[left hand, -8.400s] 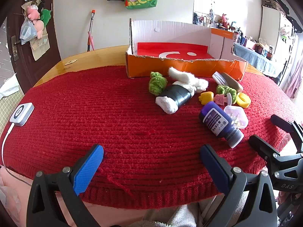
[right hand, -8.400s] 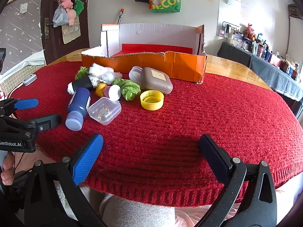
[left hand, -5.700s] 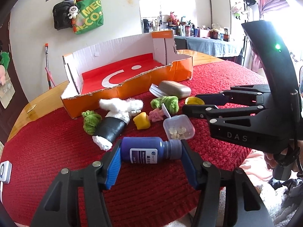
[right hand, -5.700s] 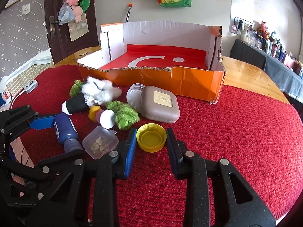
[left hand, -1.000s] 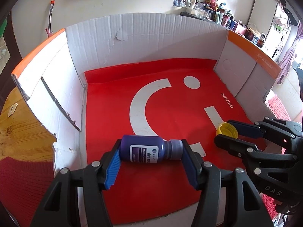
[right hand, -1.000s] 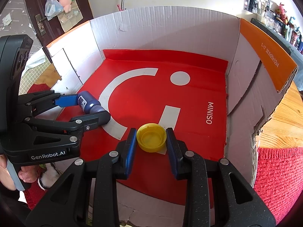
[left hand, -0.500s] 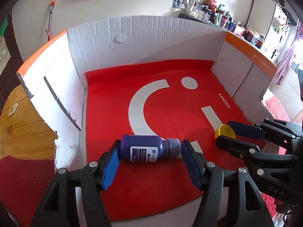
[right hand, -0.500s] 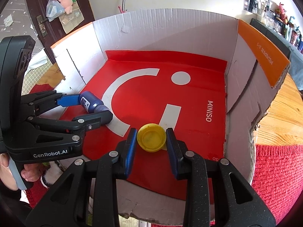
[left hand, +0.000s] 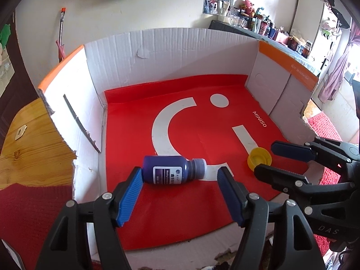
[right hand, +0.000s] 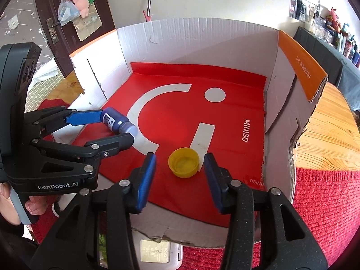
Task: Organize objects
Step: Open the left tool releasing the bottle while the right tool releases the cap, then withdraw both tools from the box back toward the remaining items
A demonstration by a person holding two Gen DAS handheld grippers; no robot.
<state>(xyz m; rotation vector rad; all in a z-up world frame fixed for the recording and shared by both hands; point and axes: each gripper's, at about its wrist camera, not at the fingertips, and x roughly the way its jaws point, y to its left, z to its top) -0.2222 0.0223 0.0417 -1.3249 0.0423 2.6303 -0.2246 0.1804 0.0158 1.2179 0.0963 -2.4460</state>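
Observation:
A dark blue bottle (left hand: 173,172) lies on its side on the red floor of the orange cardboard box (left hand: 180,51). My left gripper (left hand: 180,172) straddles it with its jaws opening; a gap shows at the cap end. The yellow cap (right hand: 183,165) rests hollow side up on the box floor near the front wall. My right gripper (right hand: 180,158) is around the cap, jaws opening, both pads clear of it. In the right wrist view, the left gripper (right hand: 117,126) and the bottle (right hand: 119,122) are at the left. The left wrist view shows the cap (left hand: 258,157) at the right.
The box (right hand: 202,42) has tall white inner walls and a torn low front edge. It stands on a wooden table (right hand: 333,123) with a red knitted cloth (right hand: 326,202). A beige case (right hand: 155,254) lies on the cloth just in front of the box. A person's hand (right hand: 9,204) holds the left gripper.
Both jaws have widened. The left pads have come off the blue bottle and the right pads off the yellow cap. Both things now lie loose on the box floor.

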